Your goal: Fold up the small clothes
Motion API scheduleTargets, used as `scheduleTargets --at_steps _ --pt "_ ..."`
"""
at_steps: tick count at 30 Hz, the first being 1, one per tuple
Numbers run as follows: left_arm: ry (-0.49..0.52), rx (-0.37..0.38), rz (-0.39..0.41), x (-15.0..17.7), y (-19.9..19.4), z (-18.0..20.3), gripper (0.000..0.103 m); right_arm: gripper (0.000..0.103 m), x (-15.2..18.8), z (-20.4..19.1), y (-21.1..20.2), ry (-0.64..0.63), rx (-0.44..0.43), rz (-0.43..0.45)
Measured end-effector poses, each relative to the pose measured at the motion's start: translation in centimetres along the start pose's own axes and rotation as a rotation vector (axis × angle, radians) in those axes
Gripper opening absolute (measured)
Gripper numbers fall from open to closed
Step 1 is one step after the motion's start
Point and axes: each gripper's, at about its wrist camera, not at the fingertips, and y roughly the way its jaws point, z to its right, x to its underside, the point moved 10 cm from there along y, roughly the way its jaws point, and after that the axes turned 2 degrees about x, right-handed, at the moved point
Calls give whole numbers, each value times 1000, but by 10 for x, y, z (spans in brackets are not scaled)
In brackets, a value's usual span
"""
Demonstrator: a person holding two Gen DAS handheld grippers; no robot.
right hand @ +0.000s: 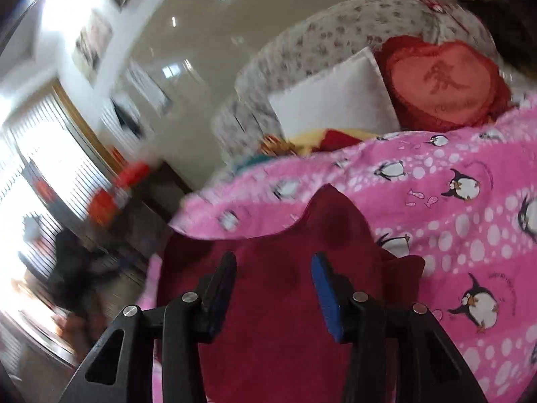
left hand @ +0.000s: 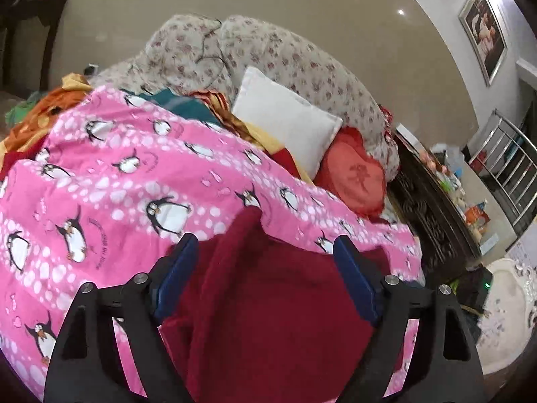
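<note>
Both grippers hang over the dark red garment (left hand: 268,302) on the penguin sheet (left hand: 117,174). Left gripper (left hand: 265,255) gapes wide, right gripper (right hand: 273,265) is half open, nothing pinched. Cloth runs toward twelve o'clock; neither looks nearer.

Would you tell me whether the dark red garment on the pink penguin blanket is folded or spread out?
Cannot tell for certain: the red garment lies mostly flat on the blanket, its near part hidden.
</note>
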Motion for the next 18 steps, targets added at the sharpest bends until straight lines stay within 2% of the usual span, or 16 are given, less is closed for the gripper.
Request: scheduleTargets --at_steps 1,3,5,7,9,13,18 --pt "8 8 -22 4 5 2 82 46 2 -1 15 -37 68 -29" --pt "34 -3 -49 16 17 3 82 46 4 2 31 -68 129 -64" --pt "45 -37 -78 27 34 -3 82 46 4 16 57 -84 232 -120" --pt "35 -100 -125 39 61 -19 82 46 12 41 84 -89 351 -211" --pt "16 -159 -119 39 75 -41 82 46 20 59 100 -41 350 -261" --pt "-56 -85 -74 25 77 -56 82 45 11 63 91 5 314 -232" --pt "-155 -33 -57 12 61 -66 82 46 2 54 38 -11 321 -150"
